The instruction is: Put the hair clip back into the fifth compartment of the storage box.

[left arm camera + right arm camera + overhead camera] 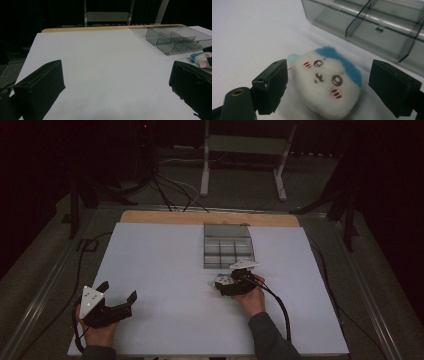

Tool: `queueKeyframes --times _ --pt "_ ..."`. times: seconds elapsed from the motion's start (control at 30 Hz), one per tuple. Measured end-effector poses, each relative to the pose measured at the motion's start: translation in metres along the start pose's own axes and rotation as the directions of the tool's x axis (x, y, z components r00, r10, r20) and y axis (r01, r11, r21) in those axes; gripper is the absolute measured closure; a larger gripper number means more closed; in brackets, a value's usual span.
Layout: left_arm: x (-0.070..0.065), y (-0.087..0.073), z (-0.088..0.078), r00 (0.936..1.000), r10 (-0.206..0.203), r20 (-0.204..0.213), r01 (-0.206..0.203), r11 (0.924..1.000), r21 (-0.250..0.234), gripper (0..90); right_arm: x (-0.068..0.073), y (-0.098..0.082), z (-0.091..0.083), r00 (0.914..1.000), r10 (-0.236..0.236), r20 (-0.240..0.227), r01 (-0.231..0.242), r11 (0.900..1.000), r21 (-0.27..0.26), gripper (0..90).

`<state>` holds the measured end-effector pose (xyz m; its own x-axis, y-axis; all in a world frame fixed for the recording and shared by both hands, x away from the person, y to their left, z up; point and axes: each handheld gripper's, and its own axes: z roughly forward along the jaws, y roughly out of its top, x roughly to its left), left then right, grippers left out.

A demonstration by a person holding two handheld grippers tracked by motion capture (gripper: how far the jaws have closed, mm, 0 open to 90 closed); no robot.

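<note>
White-blue plush toy (329,82) face-up between right tool (327,87) jaws, untouched.

plush toy (200,58) half hidden behind left claw, organizer box (372,22) cropped

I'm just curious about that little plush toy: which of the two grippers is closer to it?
The right. The right gripper has its jaws on either side of the plush toy, not yet pressing it. The left gripper sits far off, near the table's front left corner.
</note>
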<state>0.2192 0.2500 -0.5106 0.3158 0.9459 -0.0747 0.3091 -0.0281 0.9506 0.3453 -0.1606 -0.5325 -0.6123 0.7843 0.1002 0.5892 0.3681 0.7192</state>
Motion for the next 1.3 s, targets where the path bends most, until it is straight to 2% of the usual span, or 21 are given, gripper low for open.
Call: queueKeyframes --times 0.13,0.17,0.2,0.23,0.3,0.33,0.6,1.3 --pt "0.0 0.0 0.0 1.0 0.001 0.0 -0.001 1.0 -0.001 0.7 0.0 -0.002 0.003 1.0 -0.009 0.002 0.009 1.0 0.029 17.0" --pt "0.0 0.0 0.0 1.0 0.001 0.0 -0.001 1.0 0.0 0.7 0.001 -0.003 0.005 0.9995 -0.017 0.027 0.016 0.999 0.041 20.9" --pt "0.0 0.0 0.0 1.0 0.002 0.0 -0.002 1.0 0.0 0.7 0.001 -0.003 0.004 0.9993 -0.021 0.032 0.019 0.999 0.041 25.2" --pt "0.0 0.0 0.0 1.0 0.003 0.002 -0.003 1.0 0.001 0.7 0.001 -0.002 0.003 0.9996 -0.019 0.019 0.019 0.999 0.039 30.6" --pt "0.0 0.0 0.0 1.0 0.003 0.003 -0.003 1.0 0.001 0.7 0.001 -0.002 0.002 0.9998 -0.022 0.006 0.021 0.999 0.04 32.9" --pt "0.0 0.0 0.0 1.0 0.002 0.002 -0.002 1.0 -0.001 0.7 0.001 -0.001 0.002 0.9992 -0.039 0.006 0.039 0.998 0.044 35.7" --pt "0.0 0.0 0.0 1.0 0.004 0.001 -0.004 1.0 0.001 0.7 0.003 0.001 -0.004 0.9984 -0.056 0.006 0.056 0.998 0.019 37.5" --pt "0.0 0.0 0.0 1.0 0.003 0.0 -0.003 1.0 0.004 0.7 0.001 0.013 -0.024 0.9986 -0.052 -0.003 0.052 0.998 -0.029 37.5"
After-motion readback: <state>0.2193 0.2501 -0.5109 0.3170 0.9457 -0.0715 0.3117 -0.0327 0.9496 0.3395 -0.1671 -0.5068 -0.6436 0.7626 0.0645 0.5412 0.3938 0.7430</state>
